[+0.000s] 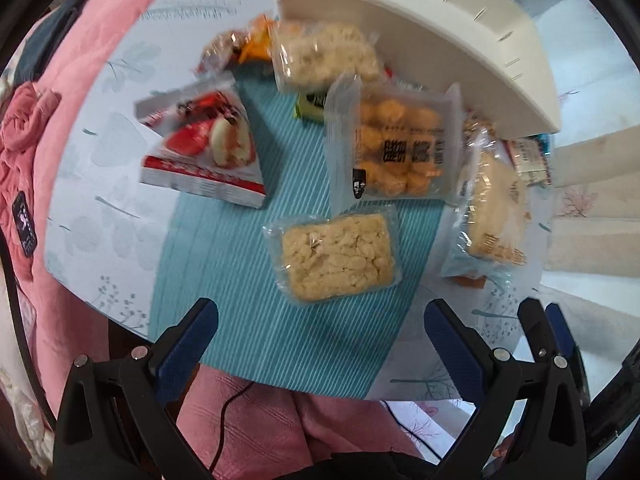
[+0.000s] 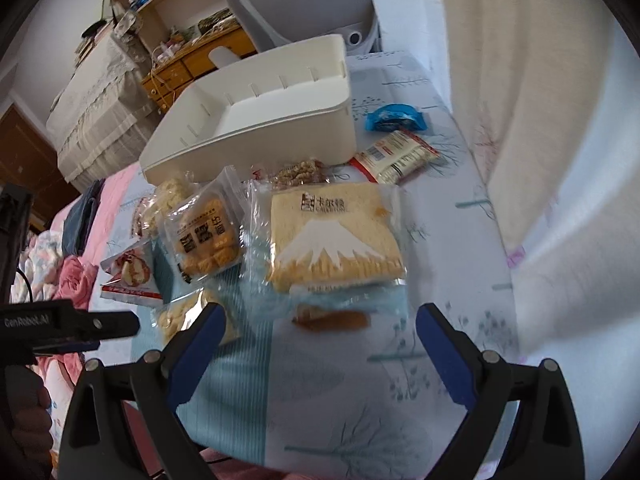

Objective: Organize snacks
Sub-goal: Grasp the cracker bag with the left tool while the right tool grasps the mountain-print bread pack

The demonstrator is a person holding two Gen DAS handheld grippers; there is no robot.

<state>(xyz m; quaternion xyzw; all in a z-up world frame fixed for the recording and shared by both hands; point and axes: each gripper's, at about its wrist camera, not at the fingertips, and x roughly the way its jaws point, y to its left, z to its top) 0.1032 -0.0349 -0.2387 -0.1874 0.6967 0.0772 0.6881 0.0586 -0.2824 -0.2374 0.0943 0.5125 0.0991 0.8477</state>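
We are hovering both tools over a heap of wrapped snacks lying on a teal striped mat (image 1: 224, 280). Our left gripper (image 1: 320, 344) is spread wide and carrying nothing, poised just short of the clear-wrapped block of pale puffed-grain cake (image 1: 338, 254). Our right gripper (image 2: 318, 340) is likewise released and bare, facing the clear bag of sliced cake printed with a snowy mountain (image 2: 334, 240).

The empty white plastic storage bin (image 2: 256, 120) is standing at the far side of the pile, touching the nearest packets, and we are judging that everything belongs inside it; nothing is lying in it yet.

To do this well, we are thinking each tool should come down straddling one flat packet across its narrow side, pinching the filled body rather than the slippery sealed edge, then lifting clear before swinging over the bin's wall.

Other things are crowding the way: the translucent pouch of orange-yellow puffs (image 1: 394, 150) is lying between our two targets, and the mountain bag seems to overlap a brown snack beneath its near edge. The red-and-white packet showing a sliced apple (image 1: 204, 148) is sitting apart at the left. A small blue wrapper (image 2: 394, 117) and a barcode-printed sachet (image 2: 396, 156) are lying beside the bin.
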